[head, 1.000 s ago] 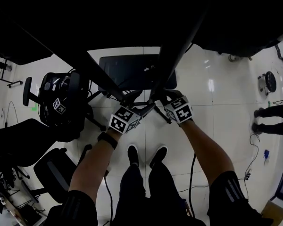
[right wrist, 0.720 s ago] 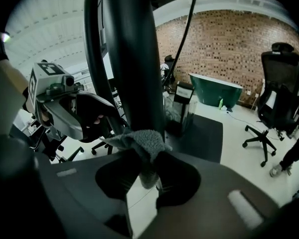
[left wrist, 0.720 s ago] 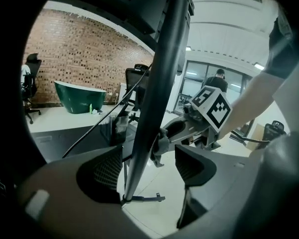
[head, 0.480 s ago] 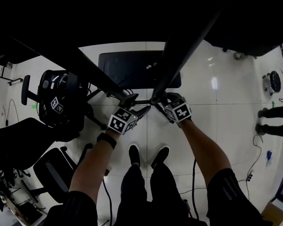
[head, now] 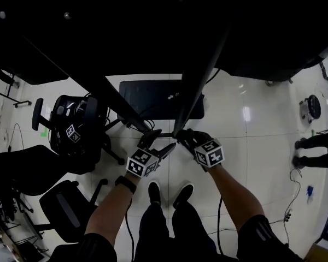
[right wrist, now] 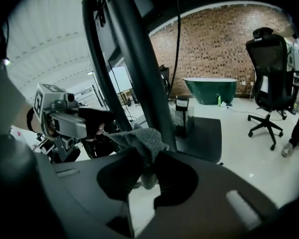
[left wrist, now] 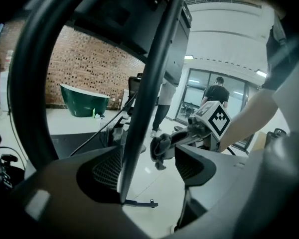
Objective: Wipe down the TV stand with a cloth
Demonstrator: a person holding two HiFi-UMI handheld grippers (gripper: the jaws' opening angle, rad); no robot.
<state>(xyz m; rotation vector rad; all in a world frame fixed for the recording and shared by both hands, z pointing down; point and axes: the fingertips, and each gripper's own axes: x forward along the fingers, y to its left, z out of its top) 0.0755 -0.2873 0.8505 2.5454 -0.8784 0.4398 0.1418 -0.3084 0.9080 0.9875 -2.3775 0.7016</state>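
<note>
The TV stand shows as two slanted black poles, a left pole and a right pole, over a black base plate on the white floor. My right gripper is shut on a grey fuzzy cloth, which is pressed against the right pole. The left gripper is open, and the other pole runs up between its jaws, close to the left finger. From the left gripper view the cloth hangs bunched at the right gripper's tip.
Black office chairs crowd the left side, with another lower down. Someone's feet stand at the right edge and cables lie on the floor. A green bathtub and a chair stand by the brick wall.
Both grippers sit lower in the head view, nearer my feet, still at the two poles. The view itself has shifted as well.
</note>
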